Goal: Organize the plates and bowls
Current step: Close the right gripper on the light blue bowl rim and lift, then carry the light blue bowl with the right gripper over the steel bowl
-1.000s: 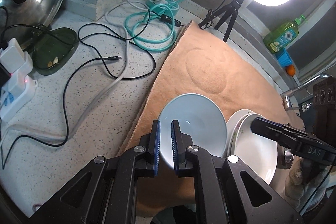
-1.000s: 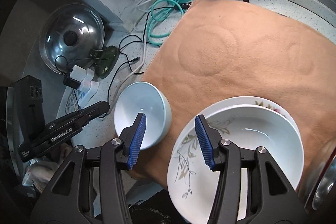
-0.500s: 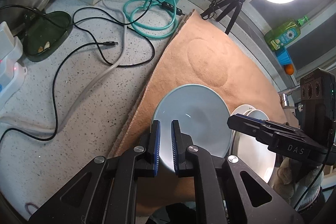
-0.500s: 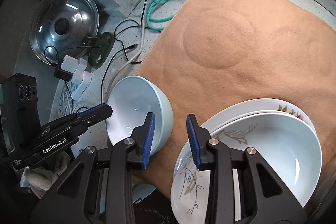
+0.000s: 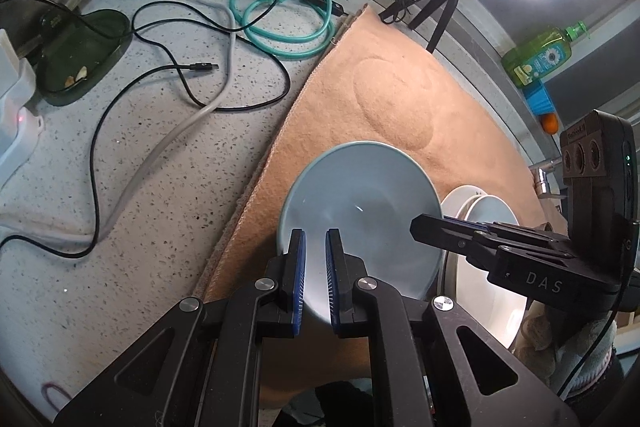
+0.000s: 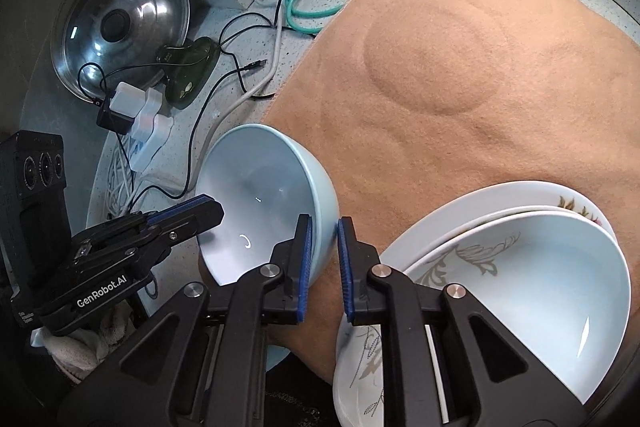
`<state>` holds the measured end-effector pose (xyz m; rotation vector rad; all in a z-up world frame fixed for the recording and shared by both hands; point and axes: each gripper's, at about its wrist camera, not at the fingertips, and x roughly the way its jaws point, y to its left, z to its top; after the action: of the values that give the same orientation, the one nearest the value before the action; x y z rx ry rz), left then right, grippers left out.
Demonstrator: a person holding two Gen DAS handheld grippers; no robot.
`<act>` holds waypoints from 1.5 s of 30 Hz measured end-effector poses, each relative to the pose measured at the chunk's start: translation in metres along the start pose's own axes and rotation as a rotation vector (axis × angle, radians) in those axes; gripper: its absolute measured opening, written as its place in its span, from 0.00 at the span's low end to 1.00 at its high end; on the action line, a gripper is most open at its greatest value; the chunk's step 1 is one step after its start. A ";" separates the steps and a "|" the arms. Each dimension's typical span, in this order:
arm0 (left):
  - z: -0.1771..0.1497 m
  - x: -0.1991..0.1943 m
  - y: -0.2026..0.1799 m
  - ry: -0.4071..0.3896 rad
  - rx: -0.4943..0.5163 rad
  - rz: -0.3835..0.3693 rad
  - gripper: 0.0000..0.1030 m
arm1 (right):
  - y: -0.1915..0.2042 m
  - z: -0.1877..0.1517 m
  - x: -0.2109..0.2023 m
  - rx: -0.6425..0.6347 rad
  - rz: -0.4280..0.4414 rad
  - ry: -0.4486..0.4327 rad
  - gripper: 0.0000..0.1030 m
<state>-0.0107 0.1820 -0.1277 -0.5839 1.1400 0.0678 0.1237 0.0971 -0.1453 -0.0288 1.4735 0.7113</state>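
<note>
Both angled steeply down over the tan mat [image 6: 460, 75] — left gripper [image 5: 315, 277] and right gripper [image 6: 323, 263] each just clamped on opposite rims of the blue bowl [image 6: 272, 195], beside stacked plates [image 6: 532, 267] on speckled countertop [image 5: 100, 167].

Home kitchen counter.
Speckled stone worktop [image 5: 120, 195]; glass pot lid [image 6: 120, 27] at ten o'clock; dish-soap bottle [image 5: 540, 59] and tap [image 5: 546, 171] at two o'clock.

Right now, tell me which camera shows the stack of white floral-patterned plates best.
The right wrist view: the stack of white floral-patterned plates fills its lower right, with leaf and flower prints and layered rims clear. The left wrist view shows only part of the stack, small, pattern unseen, crossed by the right gripper, shut on the pale blue bowl.
</note>
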 end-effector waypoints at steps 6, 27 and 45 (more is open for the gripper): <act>0.001 -0.007 -0.011 -0.026 0.025 -0.001 0.08 | 0.006 0.001 -0.006 -0.005 0.014 -0.009 0.12; 0.011 -0.014 0.023 -0.008 -0.080 -0.035 0.14 | -0.003 0.007 0.004 0.016 -0.032 0.020 0.09; 0.006 -0.012 0.014 -0.006 -0.067 -0.047 0.07 | -0.007 0.001 -0.008 0.049 0.008 0.006 0.09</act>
<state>-0.0153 0.1995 -0.1214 -0.6694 1.1208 0.0681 0.1281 0.0889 -0.1402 0.0123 1.4971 0.6817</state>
